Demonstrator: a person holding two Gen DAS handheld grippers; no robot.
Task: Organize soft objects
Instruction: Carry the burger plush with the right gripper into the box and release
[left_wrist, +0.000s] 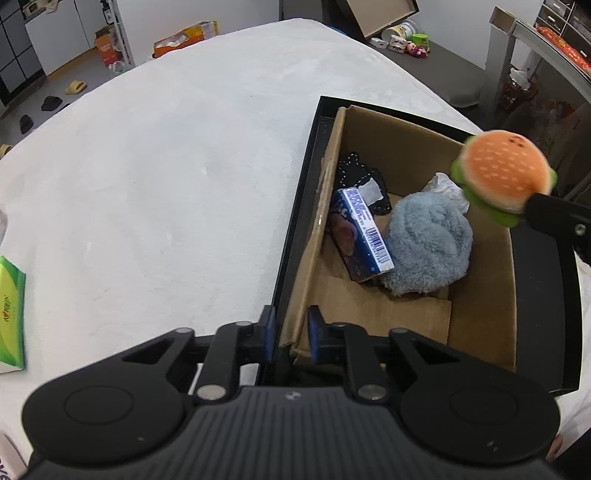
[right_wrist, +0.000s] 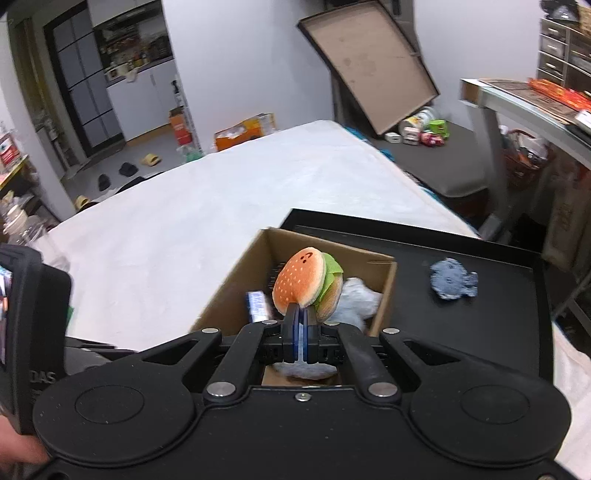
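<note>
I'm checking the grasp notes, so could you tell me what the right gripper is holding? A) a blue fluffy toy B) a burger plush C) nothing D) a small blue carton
B: the right gripper is shut on the lower edge of the burger plush, held above the cardboard box.

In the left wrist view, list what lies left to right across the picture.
green packet → white table cover → left gripper clamped on the black tray wall → blue carton → grey-blue fluffy cloth → burger plush
</note>
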